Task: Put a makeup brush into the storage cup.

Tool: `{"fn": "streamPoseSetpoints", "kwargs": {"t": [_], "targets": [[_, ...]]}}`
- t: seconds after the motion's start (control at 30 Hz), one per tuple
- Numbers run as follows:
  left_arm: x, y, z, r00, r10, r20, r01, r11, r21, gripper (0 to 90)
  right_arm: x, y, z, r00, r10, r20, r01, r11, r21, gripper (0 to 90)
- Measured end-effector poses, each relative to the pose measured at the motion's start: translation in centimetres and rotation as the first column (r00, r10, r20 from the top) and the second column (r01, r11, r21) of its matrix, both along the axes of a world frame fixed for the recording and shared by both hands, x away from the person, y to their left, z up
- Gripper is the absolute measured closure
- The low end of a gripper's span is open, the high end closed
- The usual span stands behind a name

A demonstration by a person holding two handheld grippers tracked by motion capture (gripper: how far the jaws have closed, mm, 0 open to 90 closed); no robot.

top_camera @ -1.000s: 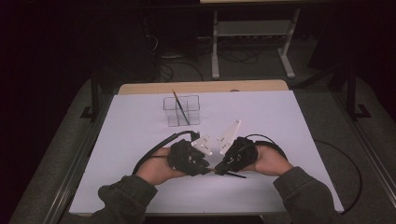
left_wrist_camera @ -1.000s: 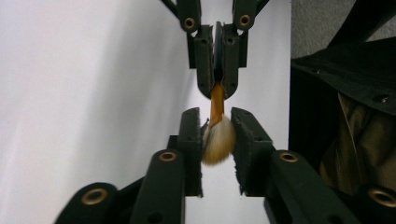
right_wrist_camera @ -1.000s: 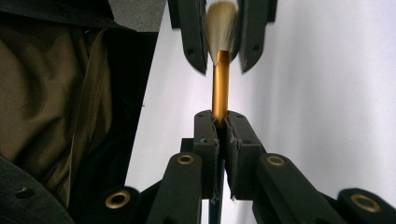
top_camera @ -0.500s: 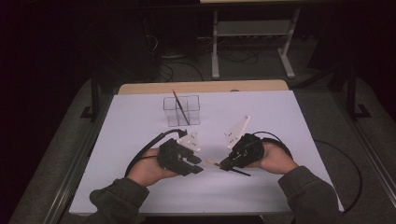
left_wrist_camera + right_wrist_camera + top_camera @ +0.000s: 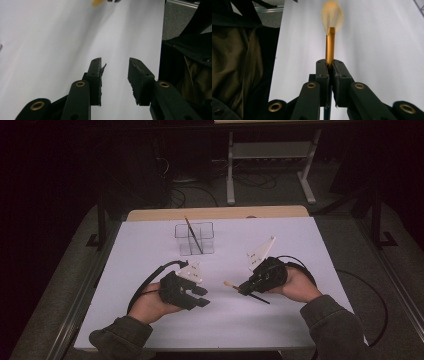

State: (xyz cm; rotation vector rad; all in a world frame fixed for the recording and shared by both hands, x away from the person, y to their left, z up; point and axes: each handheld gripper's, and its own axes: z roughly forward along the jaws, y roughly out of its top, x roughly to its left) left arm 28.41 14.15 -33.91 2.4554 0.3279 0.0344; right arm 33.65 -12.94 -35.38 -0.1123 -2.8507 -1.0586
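A makeup brush (image 5: pixel 231 284) with pale bristles, a gold ferrule and a dark handle is held level just above the white table, bristles pointing left. My right gripper (image 5: pixel 244 288) is shut on it; in the right gripper view the jaws clamp the gold ferrule and the brush (image 5: pixel 331 35) sticks out ahead of my right gripper (image 5: pixel 330 65). My left gripper (image 5: pixel 200 296) is open and holds nothing, a short way left of the bristles. In the left gripper view my left gripper (image 5: pixel 115 75) hovers over bare white table, with the blurred brush tip (image 5: pixel 96 2) at the top edge.
A clear divided holder (image 5: pixel 194 239) stands at the back middle of the white table top (image 5: pixel 150 250), with a second thin brush (image 5: pixel 193 234) leaning in it. Cables trail from both grippers. The table's front edge (image 5: pixel 220 348) lies near the person's sleeves.
The two grippers, close together a second ago, have drawn apart. The left one has moved left and toward the person, open; the right keeps the brush and has shifted slightly right.
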Motion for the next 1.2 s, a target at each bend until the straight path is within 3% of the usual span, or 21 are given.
{"fn": "streamPoseSetpoints", "kwargs": {"t": [0.53,1.2], "targets": [[-0.2,2.7,-1.0,0.9969,0.079,0.008,-0.078,0.9955,-0.054,57.5,1.3,-0.3,1.8,0.9987,-0.047,0.02,0.047,0.9984,0.03,83.0],[-0.4,4.9,-2.1,0.9906,0.137,-0.005,-0.137,0.9875,-0.078,51.7,2.9,-0.4,4.0,0.9951,-0.091,0.039,0.089,0.9948,0.05,83.0]]}}
